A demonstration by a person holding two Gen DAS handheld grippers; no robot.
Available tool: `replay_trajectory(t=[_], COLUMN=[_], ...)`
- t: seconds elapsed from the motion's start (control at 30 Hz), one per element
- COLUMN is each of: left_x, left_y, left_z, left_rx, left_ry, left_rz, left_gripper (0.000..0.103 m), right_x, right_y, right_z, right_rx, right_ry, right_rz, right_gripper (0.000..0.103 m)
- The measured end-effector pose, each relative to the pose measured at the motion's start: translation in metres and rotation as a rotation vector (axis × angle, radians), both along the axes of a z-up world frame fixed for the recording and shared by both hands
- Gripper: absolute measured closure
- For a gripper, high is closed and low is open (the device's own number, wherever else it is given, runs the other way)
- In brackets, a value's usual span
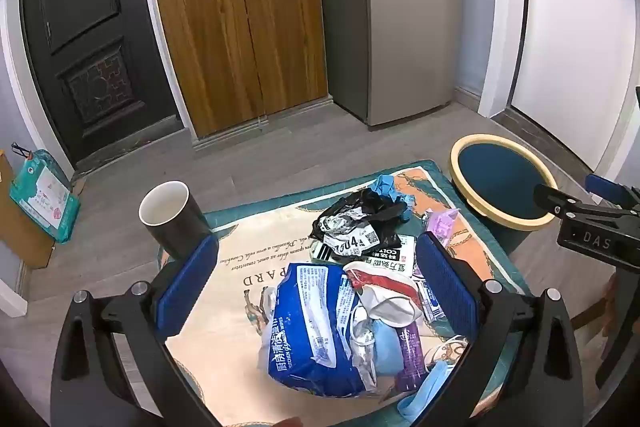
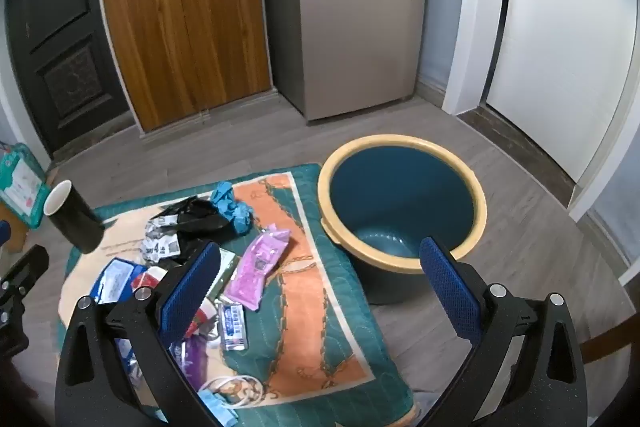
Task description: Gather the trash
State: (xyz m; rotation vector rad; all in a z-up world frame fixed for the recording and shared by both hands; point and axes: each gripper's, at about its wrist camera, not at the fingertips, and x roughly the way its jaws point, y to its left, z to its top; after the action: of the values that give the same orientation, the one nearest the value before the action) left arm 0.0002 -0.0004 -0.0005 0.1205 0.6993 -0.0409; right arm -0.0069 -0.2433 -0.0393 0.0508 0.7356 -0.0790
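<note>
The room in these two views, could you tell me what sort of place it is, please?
Probably the entrance area of a flat: a dark panelled front door, a wooden two-door cabinet and a tall beige fridge line the wall.

glossy plastic wipes pack (image 1: 316,327), quilted cloth mat (image 2: 320,307), smooth plastic bin (image 2: 402,163)

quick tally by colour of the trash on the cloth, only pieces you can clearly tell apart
Blue: 2, wipes pack, crumpled blue glove
Black: 1, crumpled black bag
Pink: 1, pink pouch
Purple: 1, purple tube
Total: 5; the pile hides more.
</note>
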Motion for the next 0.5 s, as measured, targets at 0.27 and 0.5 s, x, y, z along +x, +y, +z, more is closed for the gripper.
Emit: replay_trajectory(t=[0.27, 0.5], left_x=[0.0003, 0.0005], left_y=[-0.0017, -0.0045], left_z=[-0.005, -0.0055], left_rx=[-0.006, -0.001], left_ry=[0.013, 0.028], left_rz=[0.0, 0.01], left_gripper=[0.006, 0.006], right_x=[0.0049, 0.0009], right_y=[-0.0055, -0.0019], right_z=[0.0042, 0.0077], right_rx=[0.003, -0.01], right_ry=[-0.01, -0.028], right_rz=[0.003, 0.014], right_gripper=[0.004, 0.004])
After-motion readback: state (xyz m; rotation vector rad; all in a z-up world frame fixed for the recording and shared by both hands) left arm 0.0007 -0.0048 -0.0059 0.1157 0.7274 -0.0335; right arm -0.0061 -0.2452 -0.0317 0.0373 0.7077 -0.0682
